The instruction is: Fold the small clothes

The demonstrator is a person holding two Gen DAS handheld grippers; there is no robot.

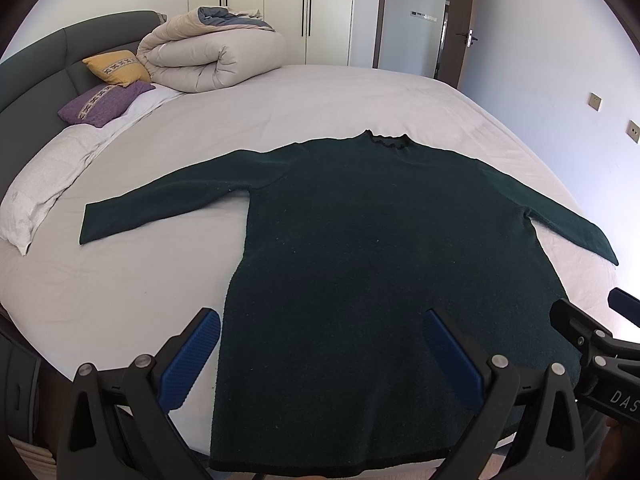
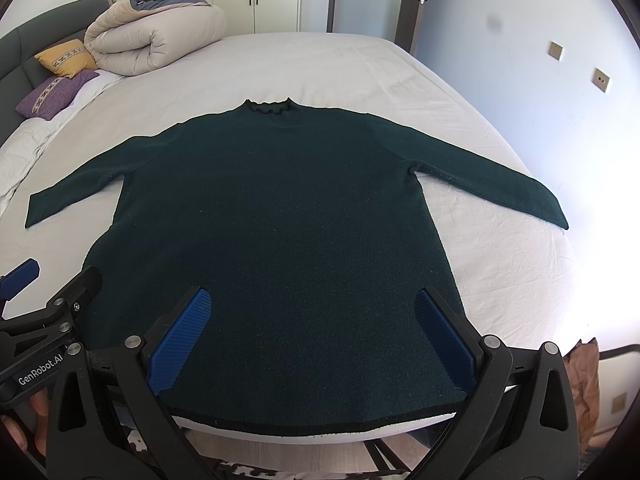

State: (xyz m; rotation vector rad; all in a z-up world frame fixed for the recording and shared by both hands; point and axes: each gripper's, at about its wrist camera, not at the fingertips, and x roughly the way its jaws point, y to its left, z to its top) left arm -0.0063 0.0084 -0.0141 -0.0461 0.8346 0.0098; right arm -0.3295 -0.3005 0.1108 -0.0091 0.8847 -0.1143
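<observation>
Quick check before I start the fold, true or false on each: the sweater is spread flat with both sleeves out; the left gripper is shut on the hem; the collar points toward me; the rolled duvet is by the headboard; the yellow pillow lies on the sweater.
1. The sweater lies flat on the bed, both sleeves out. True.
2. The left gripper is shut on the hem. False: its jaws stand wide open, holding nothing.
3. The collar points toward the operator. False: it lies at the far end; the hem is nearest.
4. The rolled duvet sits near the headboard. True.
5. The yellow pillow lies on the sweater. False: it is beside the duvet, well apart from the sweater.
</observation>
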